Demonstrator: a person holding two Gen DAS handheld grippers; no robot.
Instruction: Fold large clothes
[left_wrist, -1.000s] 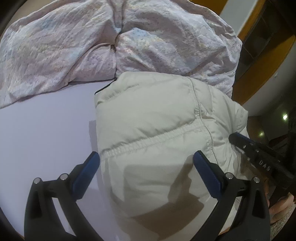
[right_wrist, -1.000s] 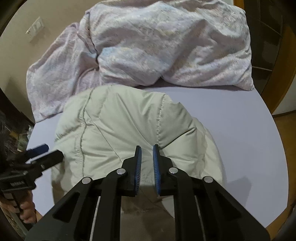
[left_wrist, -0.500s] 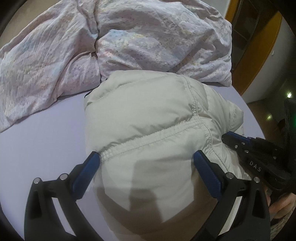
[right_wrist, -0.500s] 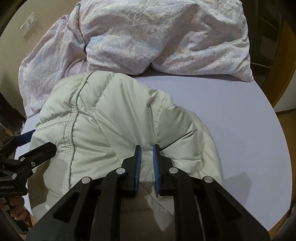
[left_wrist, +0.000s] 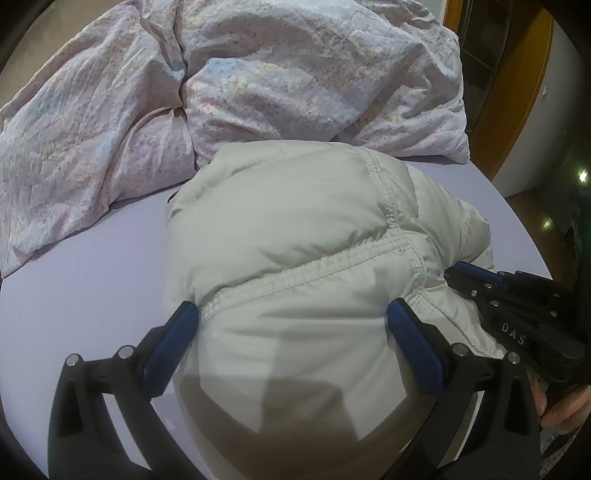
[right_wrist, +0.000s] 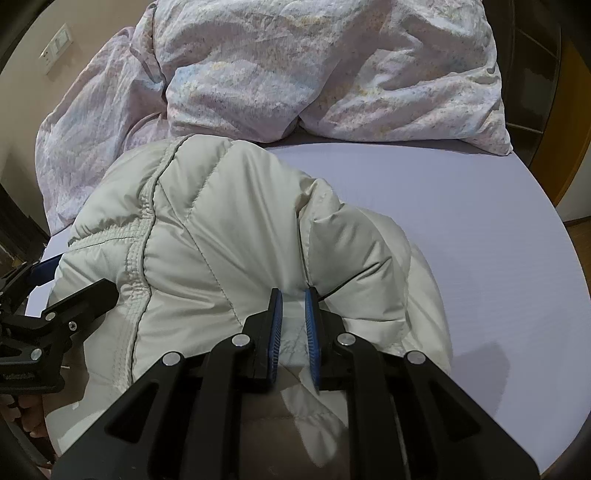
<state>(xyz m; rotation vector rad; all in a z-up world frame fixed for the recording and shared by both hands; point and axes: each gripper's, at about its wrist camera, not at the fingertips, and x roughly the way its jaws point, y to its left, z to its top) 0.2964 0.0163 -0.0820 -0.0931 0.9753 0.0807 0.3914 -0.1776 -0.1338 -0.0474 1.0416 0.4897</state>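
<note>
Left wrist view: bed (left_wrist: 92, 266) with a rumpled duvet (left_wrist: 258, 81) beyond a puffy cream jacket (left_wrist: 295, 229) bundled mid-sheet, long axis running away from both tools toward the duvet. Left hand-held gripper (left_wrist: 291, 343) straddles its near end, jaws wide apart. Right hand-held gripper (right_wrist: 293, 325) is nearly together, pinching a jacket fold.

Bed with a lavender sheet (left_wrist: 92, 266) carrying a puffy cream quilted jacket (left_wrist: 295, 229) bunched near its front edge and, just beyond it and touching its far side, a crumpled pale floral duvet (left_wrist: 258, 81) heaped along the back.
</note>
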